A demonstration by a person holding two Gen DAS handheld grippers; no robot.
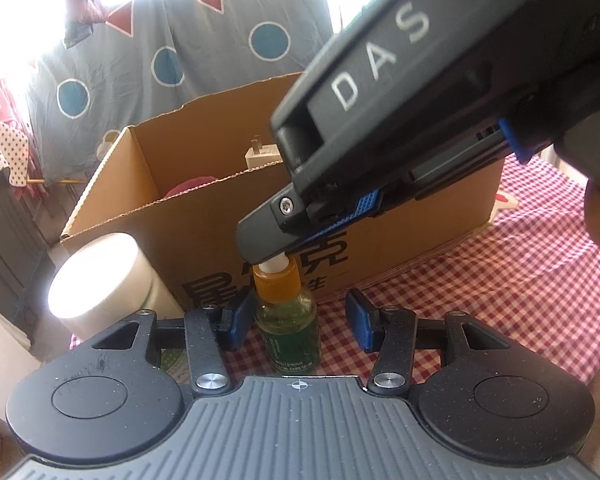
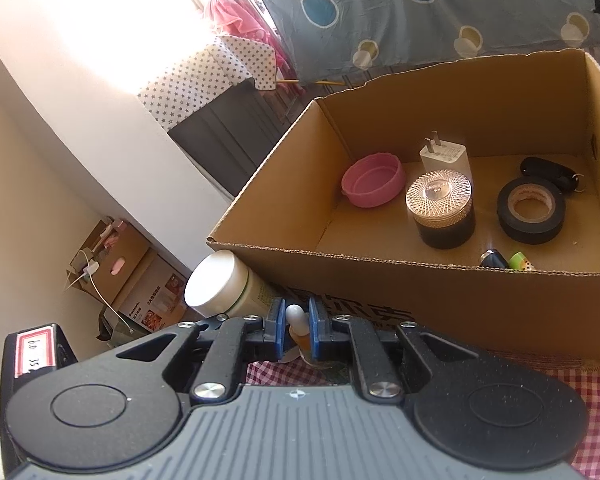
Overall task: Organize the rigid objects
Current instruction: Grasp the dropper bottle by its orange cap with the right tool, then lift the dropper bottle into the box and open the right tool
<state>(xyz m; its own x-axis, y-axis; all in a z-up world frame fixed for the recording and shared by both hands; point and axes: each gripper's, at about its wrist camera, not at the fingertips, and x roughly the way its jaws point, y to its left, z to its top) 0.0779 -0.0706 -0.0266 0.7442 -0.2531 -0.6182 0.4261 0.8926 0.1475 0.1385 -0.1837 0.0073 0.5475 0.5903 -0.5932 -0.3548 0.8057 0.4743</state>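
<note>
Standing at the far side of the checkered surface (image 1: 500, 300), we see the cardboard box (image 2: 440, 300); just left of it, a white jar (image 1: 100, 276). Near it, our left gripper (image 1: 298, 322) gapes around the upright dropper bottle (image 1: 288, 320), whose white tip our right gripper (image 2: 294, 330) pinches.

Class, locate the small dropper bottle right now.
The dropper bottle stands on the checked tablecloth before the cardboard box, right of the white jar, between the left tool's open fingers; the right tool grips its neck.

Dropper bottle (image 1: 288, 316) upright before the cardboard box (image 2: 420, 292), jar (image 1: 104, 280) at its left (tape roll (image 2: 531, 211) inside box).
</note>
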